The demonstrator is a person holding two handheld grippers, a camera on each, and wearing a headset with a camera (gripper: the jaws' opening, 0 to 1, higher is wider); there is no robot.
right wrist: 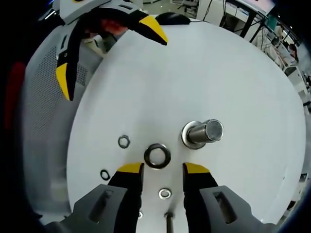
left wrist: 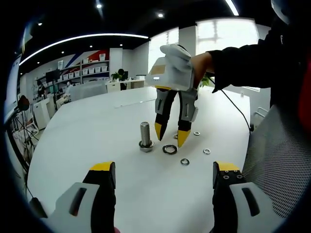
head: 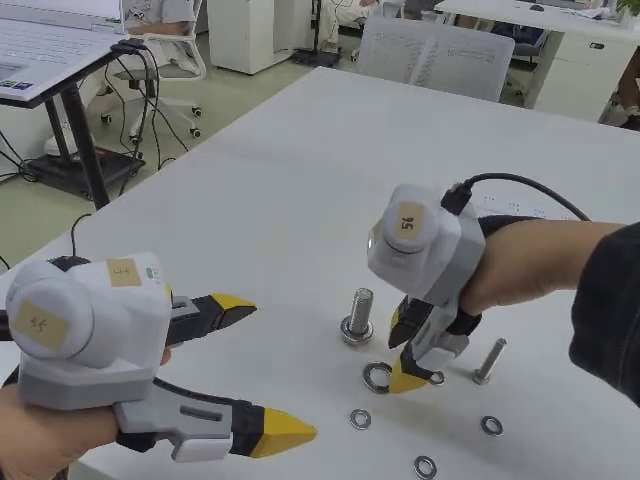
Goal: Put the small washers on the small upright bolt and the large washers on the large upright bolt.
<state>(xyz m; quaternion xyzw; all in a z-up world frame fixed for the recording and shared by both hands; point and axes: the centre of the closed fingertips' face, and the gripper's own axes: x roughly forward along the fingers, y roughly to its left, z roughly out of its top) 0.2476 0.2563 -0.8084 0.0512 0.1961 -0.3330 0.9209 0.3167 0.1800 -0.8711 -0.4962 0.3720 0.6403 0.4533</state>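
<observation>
**A:** Closest in, the left claw [head: 275,368] hovers over the near left edge of the white counter [head: 280,180]. Its black jaws with yellow tips are spread wide, with nothing between them.

**B:** Wide indeed, and well apart from the work. Just past it, small silver washers [head: 360,419] lie flat and scattered on the counter. One is near the front edge and one is off to the right.

**A:** Next up, the large dark steel washer [head: 377,377], flat on the counter just beside the foot of the large bolt.

**B:** And there's the right claw [head: 400,352], pointing down right over it. The jaws are parted by a modest gap and hold nothing. In the right gripper view the large washer sits just ahead of the two tips, centred between them.

**A:** Is the lower tip touching that ring?

**B:** In the head view it's right at the rim, but I cannot tell whether it touches.

**A:** Behind that, the large silver upright bolt [head: 358,315] stands on its hex head, threads up.

**B:** To the right of the claw, the small silver bolt [head: 490,360] stands head down too. One more small washer lies between it and the claw's tip.

**A:** Far back, a grey mesh chair [head: 430,55] sits at the counter's far edge. An open laptop [head: 40,40] is on a side table at the left.
</observation>
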